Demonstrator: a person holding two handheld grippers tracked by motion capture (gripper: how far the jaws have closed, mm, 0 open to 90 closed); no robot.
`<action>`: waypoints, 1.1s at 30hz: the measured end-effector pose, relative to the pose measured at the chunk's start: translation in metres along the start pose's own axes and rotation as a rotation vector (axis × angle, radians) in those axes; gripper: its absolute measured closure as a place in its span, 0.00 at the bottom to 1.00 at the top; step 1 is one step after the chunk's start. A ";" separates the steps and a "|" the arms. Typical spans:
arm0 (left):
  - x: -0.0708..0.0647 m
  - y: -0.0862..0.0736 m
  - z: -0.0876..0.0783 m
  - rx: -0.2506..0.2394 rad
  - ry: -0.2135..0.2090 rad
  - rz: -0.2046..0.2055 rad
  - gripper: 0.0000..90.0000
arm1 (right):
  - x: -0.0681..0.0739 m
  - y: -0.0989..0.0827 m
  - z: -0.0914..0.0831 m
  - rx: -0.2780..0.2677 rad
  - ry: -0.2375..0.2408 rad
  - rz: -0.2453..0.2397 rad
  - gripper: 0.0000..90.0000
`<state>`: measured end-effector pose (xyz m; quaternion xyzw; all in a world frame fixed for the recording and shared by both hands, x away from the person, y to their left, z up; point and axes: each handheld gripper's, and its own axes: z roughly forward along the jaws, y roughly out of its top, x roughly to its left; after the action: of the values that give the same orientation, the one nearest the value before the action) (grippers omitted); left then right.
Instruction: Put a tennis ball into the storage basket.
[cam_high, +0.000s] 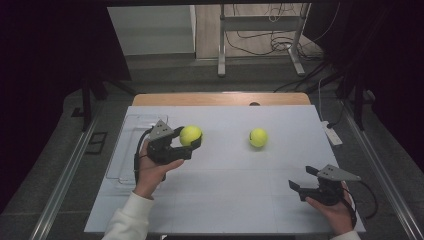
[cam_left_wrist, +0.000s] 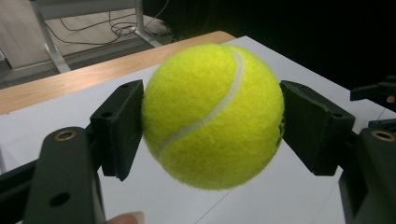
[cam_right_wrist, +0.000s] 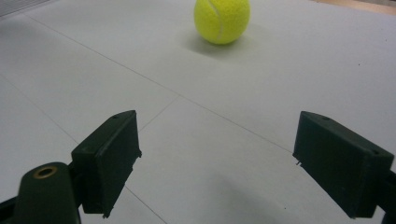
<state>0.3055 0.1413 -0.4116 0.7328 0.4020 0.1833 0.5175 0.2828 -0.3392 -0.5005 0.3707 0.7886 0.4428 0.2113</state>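
- White board (cam_high: 225, 200) covers most of the wooden table, with dark curtains to both sides and cables on the floor beyond.
- At the board's left edge lies a clear, shallow tray (cam_high: 131, 131); I can't make out anything in it through the glare.
- My left gripper (cam_high: 189, 144) is clenched on a tennis ball (cam_high: 190, 135), pads pressing it from both sides; in the left gripper view the ball (cam_left_wrist: 212, 114) hangs above the board, its white seam curving across the front.
- That held ball sits just right of the tray, not over it.
- A second tennis ball (cam_high: 258, 137) rests alone on the board, well right of the first.
- My right gripper (cam_high: 303, 179) hovers low at the board's near right corner, jaws spread wide with bare board between them; in the right gripper view the loose ball (cam_right_wrist: 222, 19) lies well ahead.
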 end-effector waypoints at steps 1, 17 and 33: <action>0.001 0.000 -0.001 -0.002 0.004 -0.004 0.30 | 0.000 0.000 0.000 0.000 0.000 0.000 0.16; 0.010 0.000 -0.006 -0.017 0.036 -0.028 0.30 | 0.000 0.000 0.000 -0.002 -0.001 -0.001 0.16; 0.020 0.000 -0.009 -0.025 0.066 -0.048 0.30 | 0.000 0.000 0.001 -0.003 0.002 -0.001 0.16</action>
<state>0.3118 0.1627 -0.4109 0.7100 0.4339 0.2002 0.5172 0.2833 -0.3391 -0.5008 0.3696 0.7881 0.4445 0.2114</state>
